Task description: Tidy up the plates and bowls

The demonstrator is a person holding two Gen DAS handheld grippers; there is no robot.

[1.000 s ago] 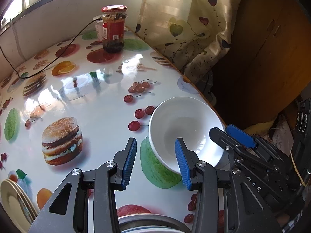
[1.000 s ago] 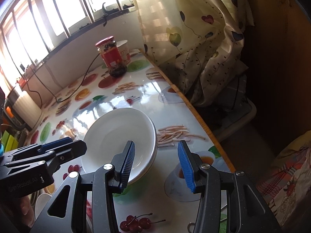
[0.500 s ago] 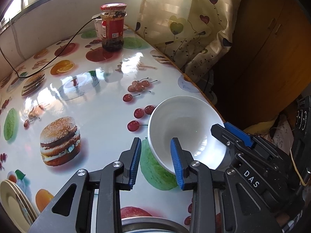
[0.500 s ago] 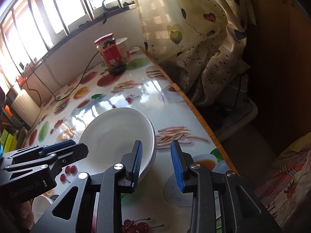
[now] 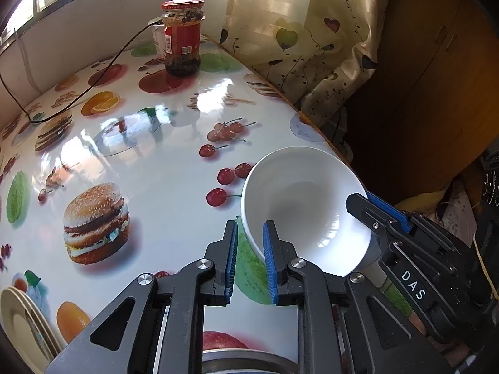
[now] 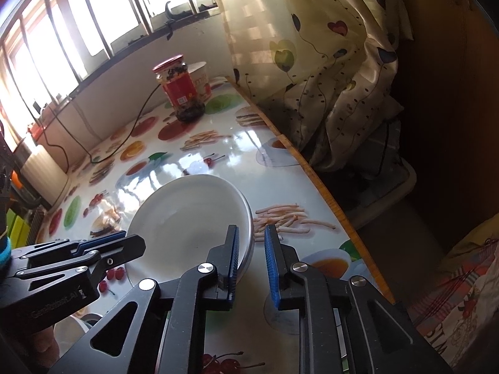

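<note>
White glazed bowl [image 5: 301,215] sits near the bench's [image 5: 149,168] right edge: stiff, slick, breakable. Left claw [image 5: 248,261] and right claw [image 6: 251,263] each straddle opposite rims, narrowly parted, not clamped; thin rim is the hold.

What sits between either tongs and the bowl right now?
Nothing visible. The left tongs straddle the bowl rim on one side, the right tongs on the opposite side. Neither looks fully clamped.
</note>
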